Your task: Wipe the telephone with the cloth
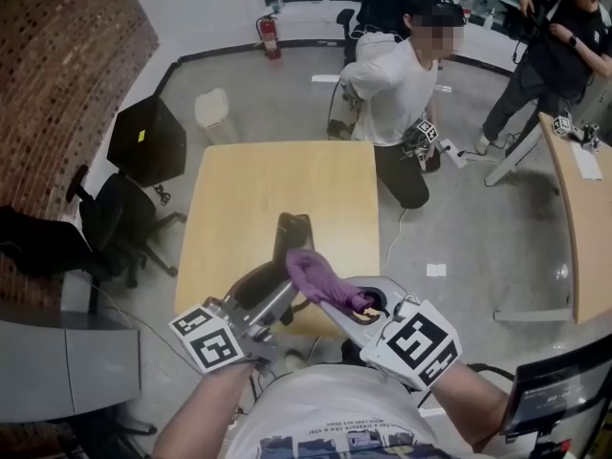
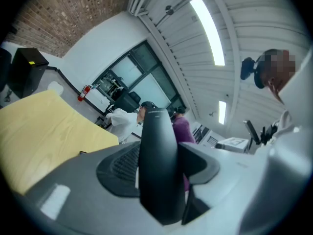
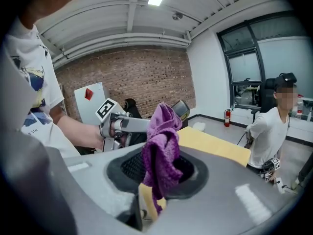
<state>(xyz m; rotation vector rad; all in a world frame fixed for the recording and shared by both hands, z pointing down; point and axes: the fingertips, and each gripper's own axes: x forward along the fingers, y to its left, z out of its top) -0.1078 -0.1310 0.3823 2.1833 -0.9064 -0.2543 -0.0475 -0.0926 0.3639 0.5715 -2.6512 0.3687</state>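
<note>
We see one black telephone (image 1: 293, 232) pinched in our left tool (image 1: 271, 293), one purple cloth (image 1: 318, 277) pinched in our right tool (image 1: 361, 304), over one counter (image 1: 287, 175).

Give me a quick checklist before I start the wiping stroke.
1. Left claw grips the black telephone handset: ok.
2. Right claw holds the purple terry cloth: ok.
3. Cloth sticks out past the jaw tips, ready to wipe: ok.
4. Cloth touching the handset: cannot tell; they overlap in the head view.
5. Person in a white shirt is beyond the light wooden table: ok.
</note>
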